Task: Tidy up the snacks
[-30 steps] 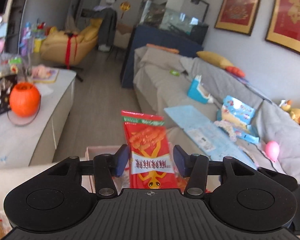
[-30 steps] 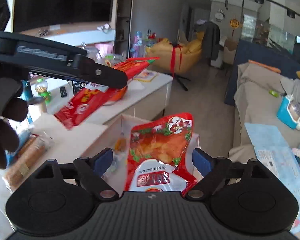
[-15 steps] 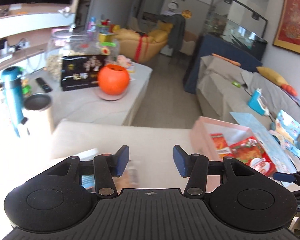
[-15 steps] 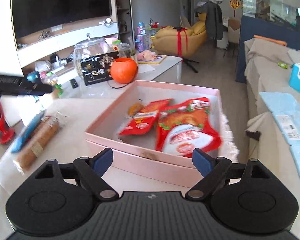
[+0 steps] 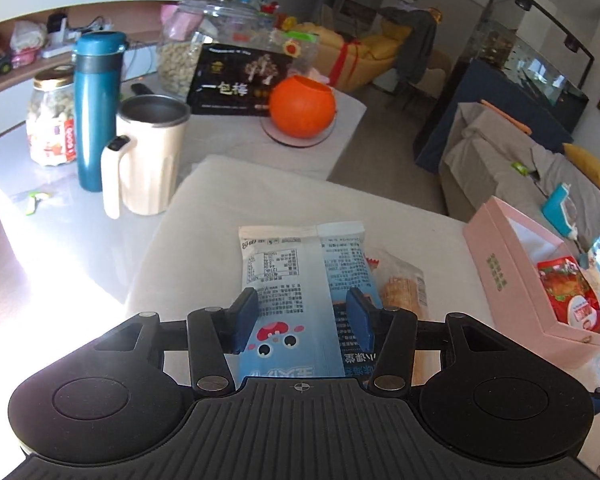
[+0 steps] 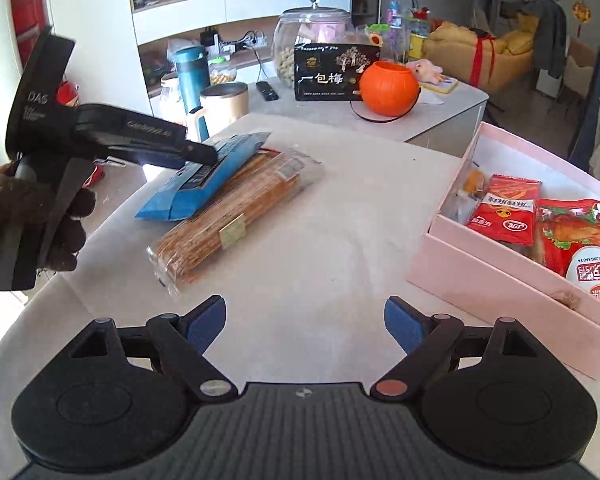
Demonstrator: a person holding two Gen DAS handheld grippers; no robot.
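1. The left gripper (image 5: 302, 312) has its two blue pads on each side of a blue snack bag (image 5: 300, 288), right by its edges. I cannot tell if they squeeze it yet.
2. The blue snack bag lies partly on top of a long clear pack of biscuits (image 6: 235, 216) on the counter (image 6: 340, 240).
3. The right gripper (image 6: 304, 322) is wide apart and holds nothing. It hangs over a bare part of the counter.
4. A pink box (image 6: 500, 276) sits to the right. Inside are a small red snack bag (image 6: 504, 208) and a big red chicken bag (image 6: 580, 236), side by side.
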